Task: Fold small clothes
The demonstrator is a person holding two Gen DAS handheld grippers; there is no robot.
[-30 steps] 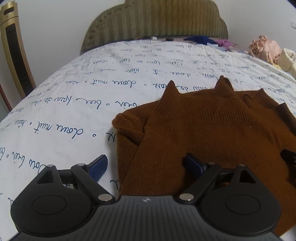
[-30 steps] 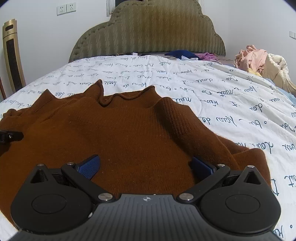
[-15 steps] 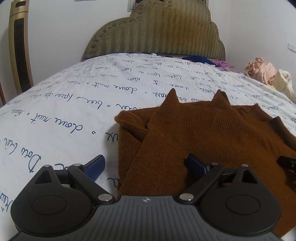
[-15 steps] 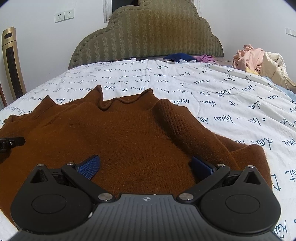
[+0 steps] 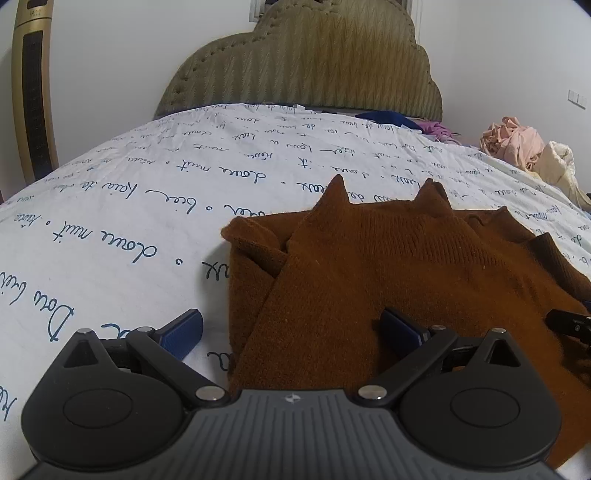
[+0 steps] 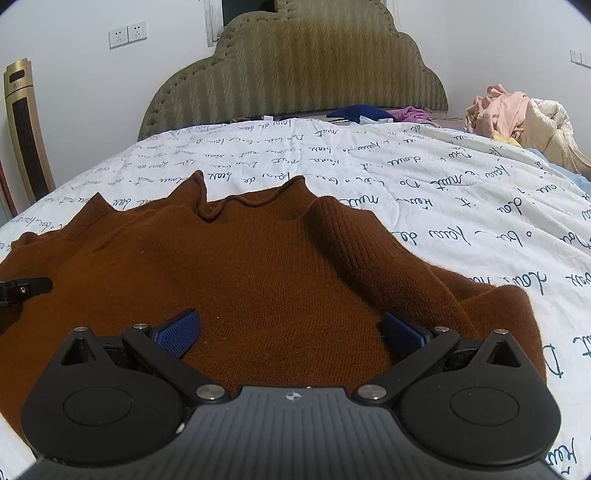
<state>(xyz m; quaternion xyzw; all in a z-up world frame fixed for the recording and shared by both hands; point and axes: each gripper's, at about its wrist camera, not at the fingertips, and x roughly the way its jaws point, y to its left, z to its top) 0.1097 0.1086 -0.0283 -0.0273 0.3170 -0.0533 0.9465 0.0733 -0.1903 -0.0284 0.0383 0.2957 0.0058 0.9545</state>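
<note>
Two grippers hover low over one brown sweater (image 6: 266, 280) spread on a bed (image 5: 147, 206) whose white cover carries dark handwriting print. Left gripper (image 5: 291, 328): jaws spread wide, just been opening further, nothing clamped; its left pad (image 5: 183, 332) sits over bare cover just off the sweater's left edge, its right pad (image 5: 400, 328) over the knit, so the sweater's edge runs between them, pads not pressing. Right gripper (image 6: 290, 326): jaws also wide apart, both pads over the sweater body, holding nothing, knit lying flat between them. Sweater lies near the front of the bed, collar end pointing toward the headboard (image 6: 295, 70), two small peaks of fabric sticking up at the far edge. Left side folded in, a sleeve (image 5: 255, 243) bunched at the far-left corner. In the right view a ribbed sleeve (image 6: 347, 240) lies diagonally across the right part, folded over the body. Each view catches a black tip of the other gripper at its side edge, over the sweater; contact hard to judge there. Far end of the bed: a dark blue garment (image 6: 356, 112) and a purple one (image 6: 412, 112) near the headboard. Pink and cream clothes pile (image 6: 517, 118) at far right. Gold tower unit (image 6: 26, 129) stands by the left wall, wall sockets (image 6: 127, 33) above it.
</note>
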